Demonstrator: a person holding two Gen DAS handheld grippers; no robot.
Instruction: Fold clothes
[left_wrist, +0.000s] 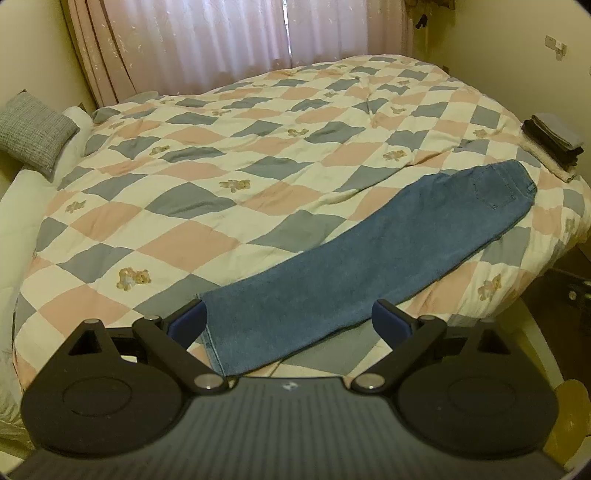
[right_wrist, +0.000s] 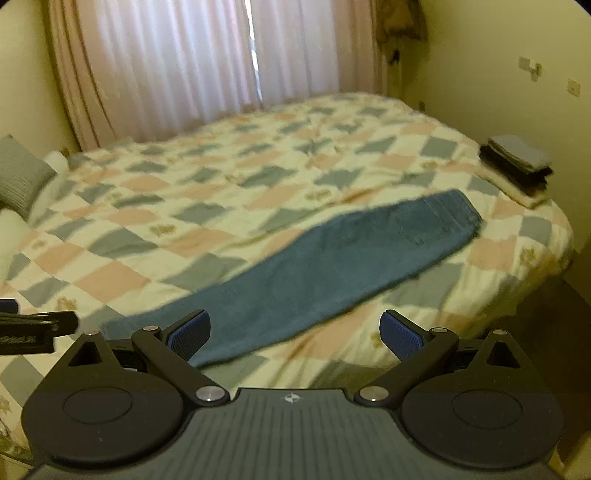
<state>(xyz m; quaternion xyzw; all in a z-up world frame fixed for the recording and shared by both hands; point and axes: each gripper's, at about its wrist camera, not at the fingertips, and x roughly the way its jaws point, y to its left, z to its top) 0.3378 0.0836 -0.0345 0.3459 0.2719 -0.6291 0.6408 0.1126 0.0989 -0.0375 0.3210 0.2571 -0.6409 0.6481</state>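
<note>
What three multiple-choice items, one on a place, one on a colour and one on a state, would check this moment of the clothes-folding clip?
1. Where does the stack of folded clothes sit?
A. on the bed's far right corner
B. on the grey pillow
C. on the floor

2. What colour are the jeans laid out on the quilt?
A. black
B. blue
C. white

3. How do the left gripper and the right gripper stand?
A. both shut on the jeans
B. one open, one shut
C. both open, holding nothing

Answers:
1 A, since the stack rests on the quilt's right corner beyond the jeans' waistband.
2 B, since the denim is plainly blue in both views.
3 C, since each gripper's blue pads are wide apart with only the bed between them.
</note>
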